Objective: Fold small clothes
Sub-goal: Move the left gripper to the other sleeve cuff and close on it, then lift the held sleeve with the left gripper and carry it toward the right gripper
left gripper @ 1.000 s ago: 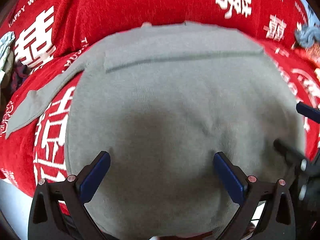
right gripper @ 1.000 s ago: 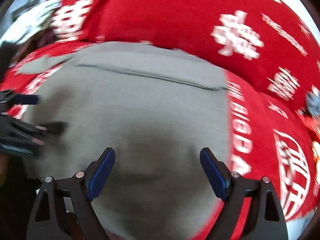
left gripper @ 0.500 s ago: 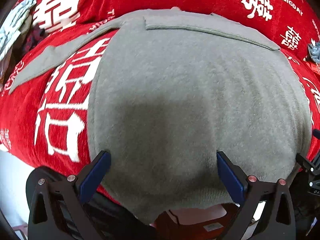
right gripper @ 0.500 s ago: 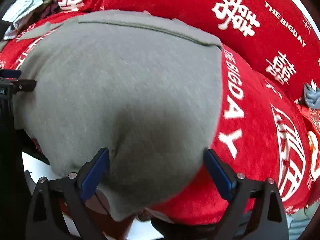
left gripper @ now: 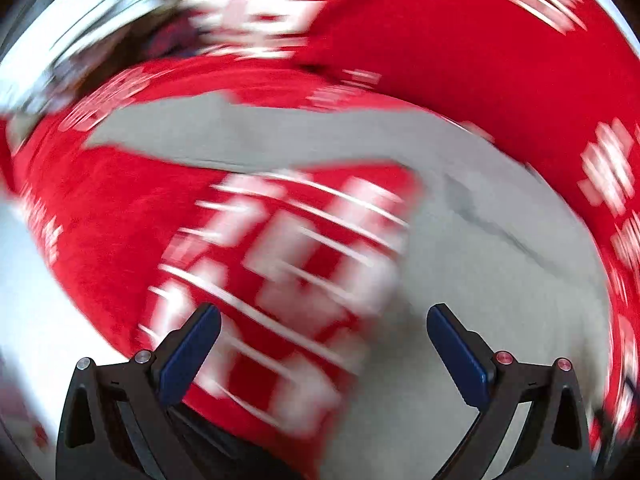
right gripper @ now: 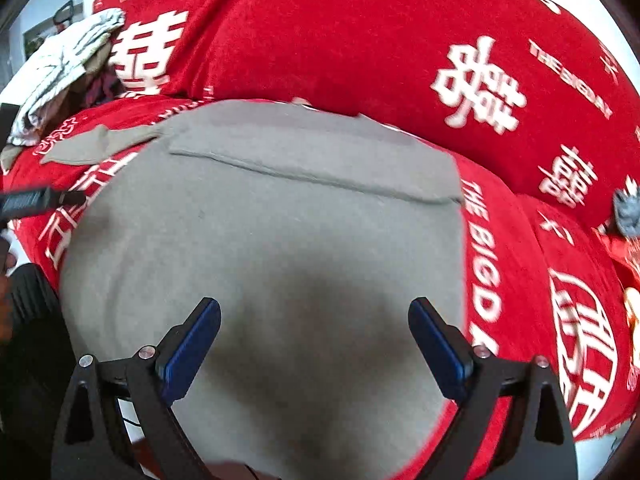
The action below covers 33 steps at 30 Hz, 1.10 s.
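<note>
Standing spread with nothing between the blue pads, the jaws of the right gripper [right gripper: 314, 340] are poised above the near part of the grey garment [right gripper: 256, 248]; they have just been opening and no cloth is pinched. The jaws of the left gripper [left gripper: 320, 350] are likewise seen wide apart and empty, over the red printed cover [left gripper: 280, 280] just beside the garment's left edge, in a view that is heavily blurred.

The grey garment [left gripper: 500, 248] is spread flat on the red cover [right gripper: 360, 40], with a folded band lying across its far edge and one sleeve [right gripper: 96, 146] stretched out to the left, unfolded. A heap of striped cloth [right gripper: 64, 68] is seen well apart at the far left, and a small grey item [right gripper: 626, 212] at the far right.

The step in hand is judged to be the tucking of the outstretched sleeve across the body. It is best done if the sleeve is pinched near its cuff by the left jaws, lifted only slightly and laid straight over the body, so that no wrinkle is dragged in. The body could usefully be pinned by the right jaws meanwhile. A grip taken too deep may catch the cover beneath, since both fabrics appear soft.
</note>
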### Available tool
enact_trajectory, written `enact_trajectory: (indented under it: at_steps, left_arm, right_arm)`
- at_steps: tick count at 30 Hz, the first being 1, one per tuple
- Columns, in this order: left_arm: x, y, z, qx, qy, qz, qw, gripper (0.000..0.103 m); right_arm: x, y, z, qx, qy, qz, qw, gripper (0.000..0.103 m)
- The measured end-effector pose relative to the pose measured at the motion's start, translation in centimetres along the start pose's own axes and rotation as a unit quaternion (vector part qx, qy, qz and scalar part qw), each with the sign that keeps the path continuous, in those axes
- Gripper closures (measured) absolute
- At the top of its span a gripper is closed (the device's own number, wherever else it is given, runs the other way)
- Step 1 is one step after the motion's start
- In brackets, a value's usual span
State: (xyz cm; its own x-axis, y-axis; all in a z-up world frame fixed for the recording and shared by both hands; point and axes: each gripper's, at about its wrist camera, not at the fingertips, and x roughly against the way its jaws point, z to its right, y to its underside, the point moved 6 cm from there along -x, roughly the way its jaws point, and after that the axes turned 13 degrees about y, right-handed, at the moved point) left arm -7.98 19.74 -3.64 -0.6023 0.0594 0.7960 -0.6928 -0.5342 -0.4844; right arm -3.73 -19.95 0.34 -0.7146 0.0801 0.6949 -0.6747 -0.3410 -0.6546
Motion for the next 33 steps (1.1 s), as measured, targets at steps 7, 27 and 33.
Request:
enact_trajectory:
  at_steps: [7, 27, 33]
  left_arm:
    - [-2.4, -6.8, -14.0, 0.174, -0.062, 0.052, 0.9813, 0.000]
    - [-6.1, -17.7, -19.0, 0.214, -0.137, 0.135, 0.9578, 0.006]
    - [-4.7, -17.5, -19.6, 0.210, -0.121, 0.149, 0.9586, 0.088]
  right_arm:
    - [-1.0, -1.5, -4.9, 0.048, -0.018, -0.006, 0.999, 0.007]
    - [-5.1, -6.6, -8.4, 0.052, -0.035, -0.042, 0.997, 0.007]
    - [-8.8, -13.9, -10.7, 0.045, -0.047, -0.021, 0.998, 0.007]
